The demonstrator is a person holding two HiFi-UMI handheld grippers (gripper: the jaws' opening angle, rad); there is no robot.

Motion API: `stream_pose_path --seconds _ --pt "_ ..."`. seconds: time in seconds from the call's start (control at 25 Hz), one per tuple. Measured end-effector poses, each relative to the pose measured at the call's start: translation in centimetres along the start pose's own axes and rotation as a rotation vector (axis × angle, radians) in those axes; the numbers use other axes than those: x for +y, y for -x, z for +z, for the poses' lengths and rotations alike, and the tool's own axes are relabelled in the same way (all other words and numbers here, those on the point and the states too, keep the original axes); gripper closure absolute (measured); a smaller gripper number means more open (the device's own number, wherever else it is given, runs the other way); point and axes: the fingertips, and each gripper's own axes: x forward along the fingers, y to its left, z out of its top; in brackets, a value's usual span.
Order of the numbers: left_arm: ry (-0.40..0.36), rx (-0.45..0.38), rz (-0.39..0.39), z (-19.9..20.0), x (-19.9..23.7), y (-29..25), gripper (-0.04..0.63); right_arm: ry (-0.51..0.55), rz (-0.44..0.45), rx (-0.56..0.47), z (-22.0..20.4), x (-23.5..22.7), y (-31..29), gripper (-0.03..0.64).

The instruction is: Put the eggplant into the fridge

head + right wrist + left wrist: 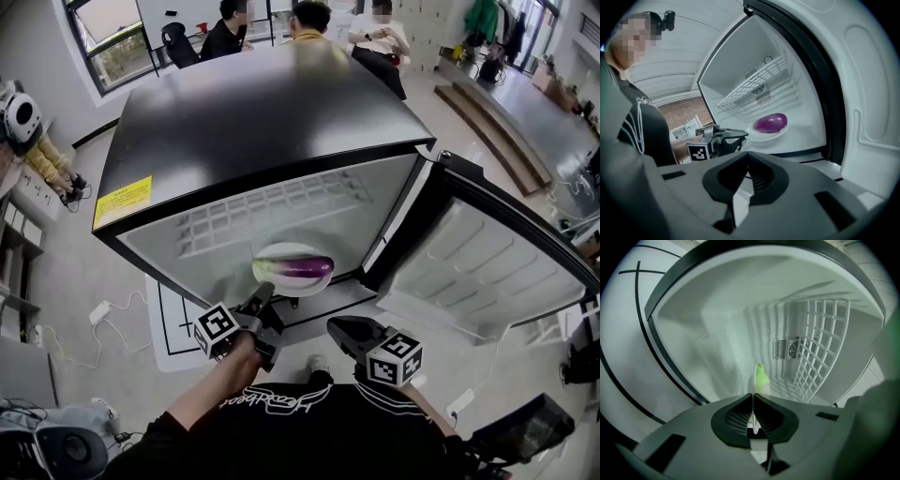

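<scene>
A purple eggplant (302, 267) with a green stem lies on a white plate (281, 253) in the mouth of the open fridge (253, 112), below its wire shelf (272, 211). My left gripper (262, 295) is shut on the plate's near rim. In the left gripper view the plate (753, 380) shows edge-on between the jaws of the left gripper (753, 397), and the stem (761, 376) pokes up behind. The right gripper view shows the eggplant (771, 122) on the plate (759, 136) low over the fridge floor; whether it rests there I cannot tell. My right gripper (342, 328) hangs beside it, shut and empty.
The fridge door (487, 272) stands wide open on the right. Several people sit behind the fridge at the back. A power strip with cables (98, 309) lies on the floor at the left. Steps (497, 131) rise at the back right.
</scene>
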Motion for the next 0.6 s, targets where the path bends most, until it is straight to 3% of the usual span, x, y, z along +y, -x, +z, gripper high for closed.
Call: stream_pose_path --seconds 0.6 --pt "-0.001 -0.127 0.108 3.3 1.8 -3.1 0.577 0.038 0.079 0.056 1.5 -0.9 -4.4 0.611"
